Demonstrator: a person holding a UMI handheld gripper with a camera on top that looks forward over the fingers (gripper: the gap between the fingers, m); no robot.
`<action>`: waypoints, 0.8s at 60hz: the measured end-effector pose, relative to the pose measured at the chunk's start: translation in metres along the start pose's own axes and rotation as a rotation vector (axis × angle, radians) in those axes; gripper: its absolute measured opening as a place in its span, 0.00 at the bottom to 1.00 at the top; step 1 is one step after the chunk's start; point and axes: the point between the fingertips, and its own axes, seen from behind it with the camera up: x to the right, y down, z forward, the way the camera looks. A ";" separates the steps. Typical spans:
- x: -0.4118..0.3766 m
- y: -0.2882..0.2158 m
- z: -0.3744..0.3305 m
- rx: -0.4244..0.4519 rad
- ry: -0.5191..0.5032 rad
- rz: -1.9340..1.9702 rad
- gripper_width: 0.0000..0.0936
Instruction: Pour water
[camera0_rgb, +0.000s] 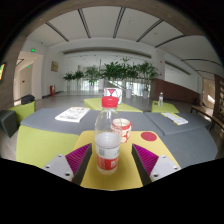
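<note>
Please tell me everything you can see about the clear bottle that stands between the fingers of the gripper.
The bottle is clear plastic, as it looks, with a red cap and a white label with red print around its lower body. It stands upright on the yellow table, between the two fingers of the gripper, whose pink pads lie at either side of its base. Whether they press on it cannot be told. A red and white cup stands close behind it.

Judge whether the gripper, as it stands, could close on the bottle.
Probably yes. The bottle stands upright on the table between the open gripper's fingers, with a gap at each side and nothing between pads and bottle. The cup sits just behind, clear.
</note>
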 end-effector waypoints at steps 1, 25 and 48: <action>0.000 0.000 0.006 0.004 0.004 0.002 0.88; -0.011 -0.002 0.064 0.094 -0.011 0.017 0.47; -0.044 -0.052 0.050 0.183 -0.152 0.052 0.36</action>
